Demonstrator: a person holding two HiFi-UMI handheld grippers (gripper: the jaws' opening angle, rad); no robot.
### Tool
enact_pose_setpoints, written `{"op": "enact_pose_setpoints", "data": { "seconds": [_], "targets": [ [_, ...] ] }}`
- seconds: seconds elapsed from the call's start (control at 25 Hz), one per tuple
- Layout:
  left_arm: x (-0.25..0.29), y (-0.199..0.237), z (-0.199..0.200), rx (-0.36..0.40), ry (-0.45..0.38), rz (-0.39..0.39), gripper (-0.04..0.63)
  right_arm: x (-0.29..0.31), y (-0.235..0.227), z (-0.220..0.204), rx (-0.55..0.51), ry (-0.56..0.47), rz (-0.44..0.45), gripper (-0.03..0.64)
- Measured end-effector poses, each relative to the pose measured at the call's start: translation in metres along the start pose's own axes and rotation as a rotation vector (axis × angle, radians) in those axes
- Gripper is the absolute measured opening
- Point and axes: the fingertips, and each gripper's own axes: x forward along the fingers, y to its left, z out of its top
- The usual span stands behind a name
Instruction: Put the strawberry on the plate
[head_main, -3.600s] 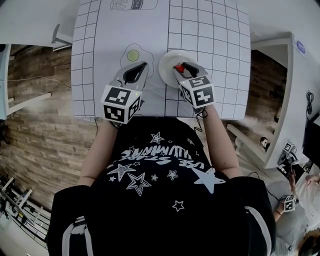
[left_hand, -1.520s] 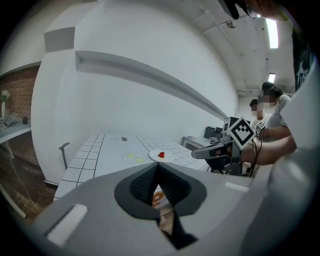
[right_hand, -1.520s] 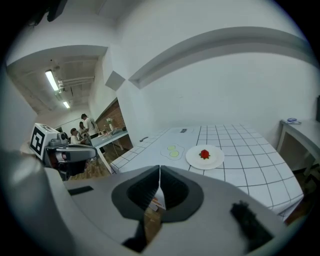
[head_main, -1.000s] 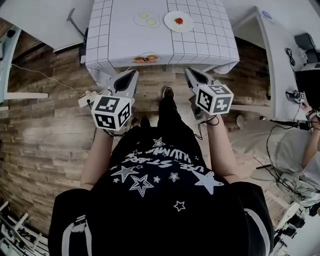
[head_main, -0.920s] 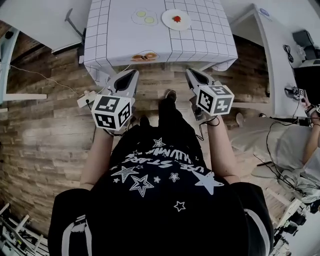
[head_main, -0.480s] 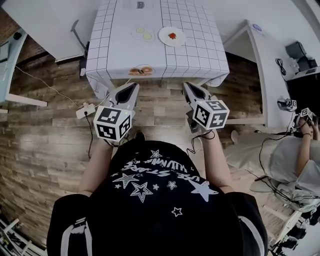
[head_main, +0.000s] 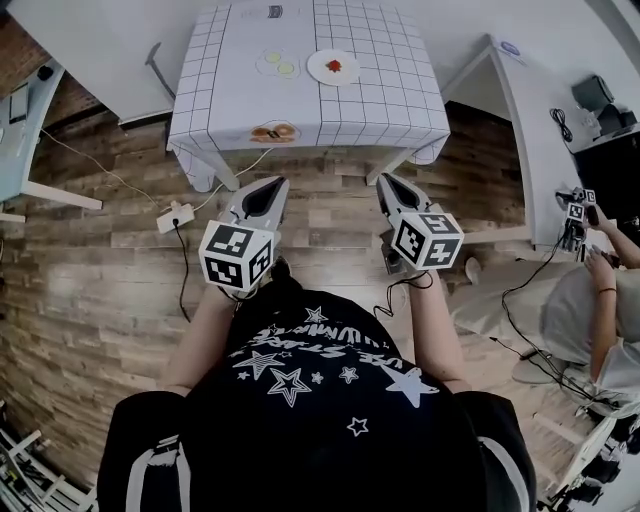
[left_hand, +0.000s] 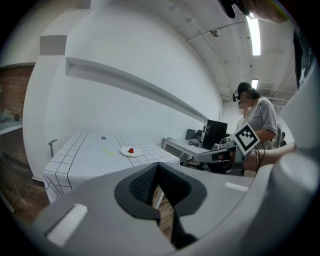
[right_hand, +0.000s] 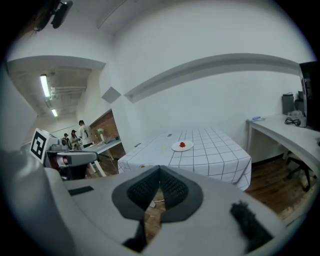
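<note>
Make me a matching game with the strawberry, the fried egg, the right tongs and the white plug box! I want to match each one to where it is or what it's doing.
Things:
1. strawberry
2. fried egg
3. right tongs
4. plug box

Places or states:
A. on the wooden floor
B. shut, with nothing in them
C. on the white plate
D. on the checked tablecloth, beside the plate

Pairs: 1-C, 2-D, 3-B, 4-A.
</note>
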Motion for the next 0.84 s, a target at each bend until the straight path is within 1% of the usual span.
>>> {"op": "enact_pose_setpoints", "data": {
  "seconds": [0.16, 0.36, 0.44, 0.52, 0.68, 0.84],
  "targets": [
    [-0.013, -0.022, -0.006, 0.010, 0.006, -0.009, 0.009, -0.022, 0.006, -0.007, 0.001, 0.004, 0.004, 0.014],
    [-0.044, -0.044, -0.012, 0.007, 0.017, 0.004, 0.009, -0.057, 0.022, -0.022, 0.000, 0.018, 0.010, 0.014],
    [-0.052, -0.057, -0.021, 0.020, 0.024, 0.009, 0.009, -0.071, 0.022, -0.031, -0.001, 0.017, 0.019, 0.014],
    [-0.053, -0.065, -0.020, 0.024, 0.020, 0.028, 0.009, -0.078, 0.017, -0.029, -0.002, 0.012, 0.032, 0.014],
    [-0.043, -0.060, 0.025, -0.016, 0.029, 0.056, 0.009, -0.077, 0.012, 0.012, -0.008, 0.054, 0.060, 0.014],
    [-0.042, -0.053, 0.054, -0.025, 0.058, 0.060, 0.009, -0.076, 0.014, 0.035, -0.005, 0.099, 0.068, 0.014]
  ]
}}
